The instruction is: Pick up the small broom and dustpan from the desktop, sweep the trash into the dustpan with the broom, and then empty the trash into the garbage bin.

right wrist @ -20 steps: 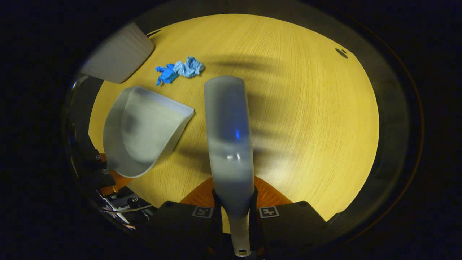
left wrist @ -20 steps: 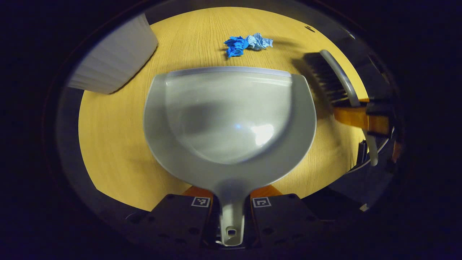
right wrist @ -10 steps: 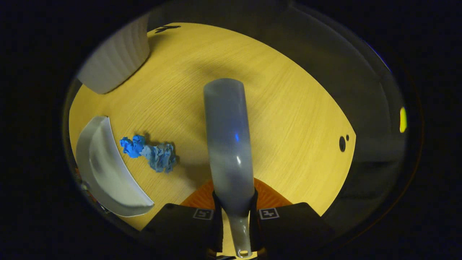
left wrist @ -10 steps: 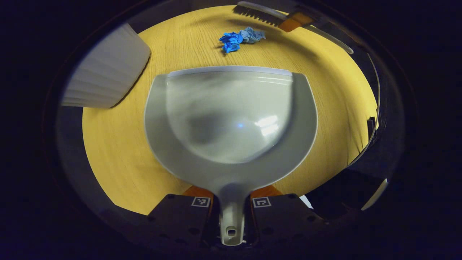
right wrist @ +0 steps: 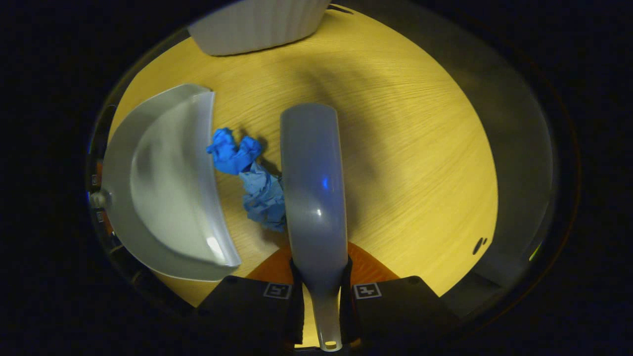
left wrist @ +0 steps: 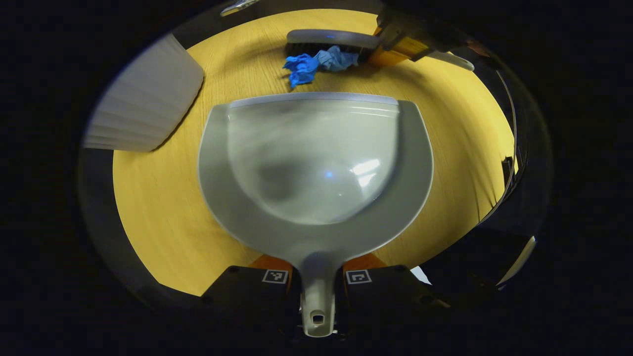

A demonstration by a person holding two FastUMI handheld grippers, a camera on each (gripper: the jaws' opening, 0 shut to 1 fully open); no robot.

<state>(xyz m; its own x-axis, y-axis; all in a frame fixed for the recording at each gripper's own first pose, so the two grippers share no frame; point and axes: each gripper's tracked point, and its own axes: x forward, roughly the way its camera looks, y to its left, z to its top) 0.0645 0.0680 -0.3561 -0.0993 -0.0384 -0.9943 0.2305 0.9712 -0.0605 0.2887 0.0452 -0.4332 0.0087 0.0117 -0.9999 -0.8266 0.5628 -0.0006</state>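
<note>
Left gripper [left wrist: 316, 284] clamped on dustpan [left wrist: 315, 163] handle, pan lying flat on table [left wrist: 148, 198], mouth facing away. Right gripper [right wrist: 320, 291] clamped on broom [right wrist: 311, 188] handle, head reaching forward over the table. Blue crumpled trash [right wrist: 247, 175] touching broom, just beside dustpan lip. White ribbed garbage bin [left wrist: 143, 109] near table's edge.

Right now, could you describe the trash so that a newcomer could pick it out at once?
On the wooden desktop, look between the grey dustpan and the broom. The trash is crumpled blue paper, the sole blue thing there.
</note>
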